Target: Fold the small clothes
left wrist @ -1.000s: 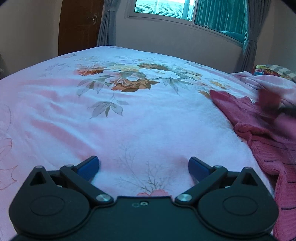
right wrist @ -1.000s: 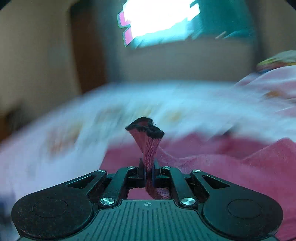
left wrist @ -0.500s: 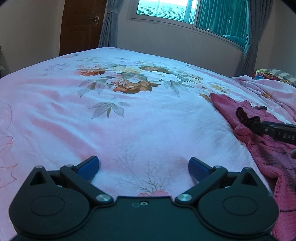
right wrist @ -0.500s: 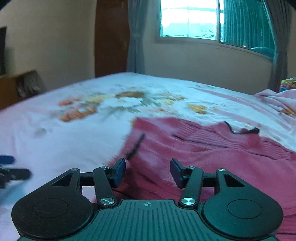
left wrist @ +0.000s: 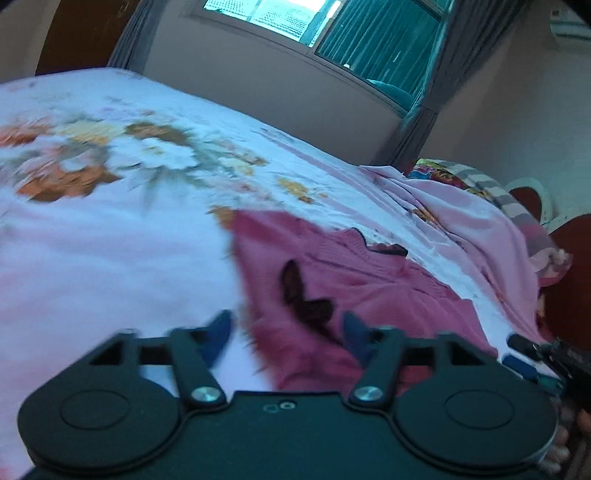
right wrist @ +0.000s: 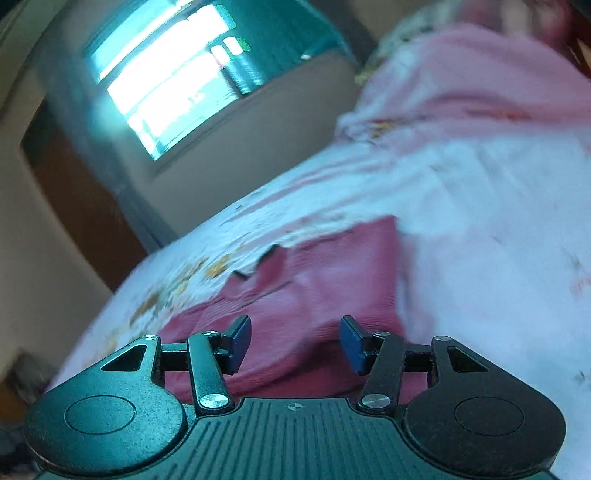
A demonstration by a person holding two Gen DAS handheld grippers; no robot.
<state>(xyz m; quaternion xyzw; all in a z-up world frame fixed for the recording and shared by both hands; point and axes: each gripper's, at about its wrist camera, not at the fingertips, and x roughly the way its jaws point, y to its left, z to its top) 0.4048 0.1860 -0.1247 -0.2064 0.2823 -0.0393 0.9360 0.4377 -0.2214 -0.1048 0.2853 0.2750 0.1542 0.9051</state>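
1. A dark pink knitted garment [left wrist: 373, 284] is lying spread on the bed [left wrist: 110, 251], toward the bed's right-hand side as the left wrist camera is seeing it, on top of a pale pink floral bedspread.
2. The garment's black-trimmed edge [left wrist: 303, 295] is showing as a dark curl on top of the knit, just ahead of the left gripper [left wrist: 286, 334].
3. The left gripper is hovering low over the near corner of the garment, and its jaws are closing with the knit lying between the blue pads [left wrist: 218, 332]; the pads are not pressing on the cloth yet, so nothing is being held.
4. The right gripper [right wrist: 293, 341] is sitting over the same garment [right wrist: 325, 291] from the other side, tilted sharply, so the bed is running diagonally across its view.
5. Its jaws are standing partly apart and released; the pink knit is showing in the gap and beneath the pads [right wrist: 351, 341], but they are not clamping it.
6. In the left wrist view the tip of the right gripper [left wrist: 532, 354] is poking in at the right edge, near the bed's near right corner, just beside the garment's edge.
7. A crumpled light pink sheet [left wrist: 461, 218] and a colourful striped cloth [left wrist: 495, 192] are bunched along the bed's far right side, apart from the garment.
8. Beyond the far edge of the bed a window [left wrist: 280, 18] with teal curtains [left wrist: 373, 48] is glowing, and a brown door [left wrist: 81, 33] is standing at the left.
9. Both views are blurring noticeably.
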